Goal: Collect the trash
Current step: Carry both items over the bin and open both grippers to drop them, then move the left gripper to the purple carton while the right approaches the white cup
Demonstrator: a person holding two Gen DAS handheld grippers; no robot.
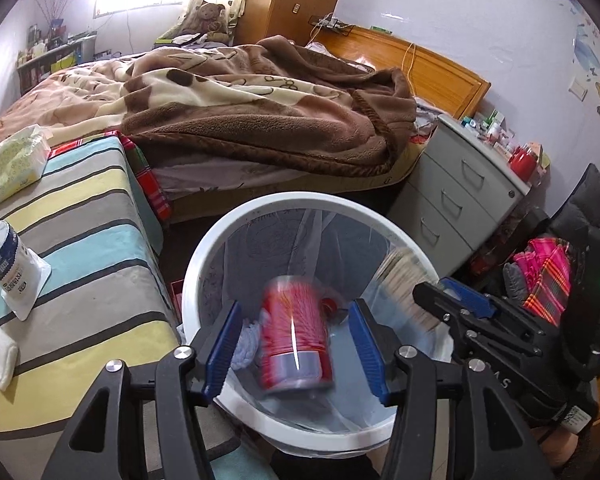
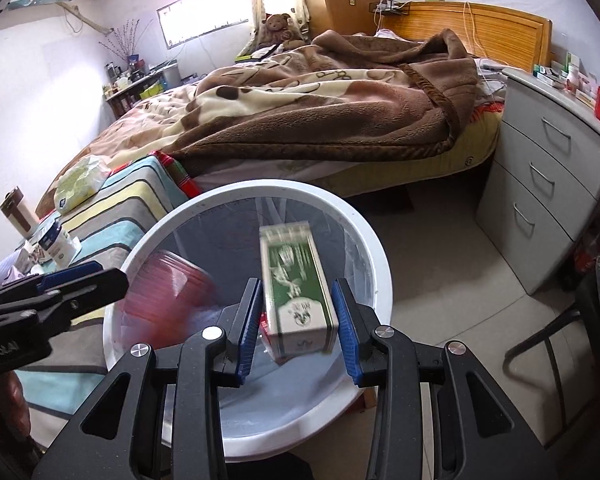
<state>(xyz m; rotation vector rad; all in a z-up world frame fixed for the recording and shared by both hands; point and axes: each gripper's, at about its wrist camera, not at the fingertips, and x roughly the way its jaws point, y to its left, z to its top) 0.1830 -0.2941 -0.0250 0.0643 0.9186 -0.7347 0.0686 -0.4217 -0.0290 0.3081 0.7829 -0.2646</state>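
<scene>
The jaws of the left gripper (image 1: 296,350) are parted, a blurred red can (image 1: 296,332) seen loose between them. The right gripper (image 2: 299,326) is likewise open around a green carton (image 2: 296,292). Both are poised over the white bin (image 2: 374,248), beside the striped bench (image 1: 88,248).

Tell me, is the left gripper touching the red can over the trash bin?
Apart. In the left wrist view, the left gripper has clear gaps between both blue pads and the motion-blurred red can, which hangs over the white bin.
</scene>
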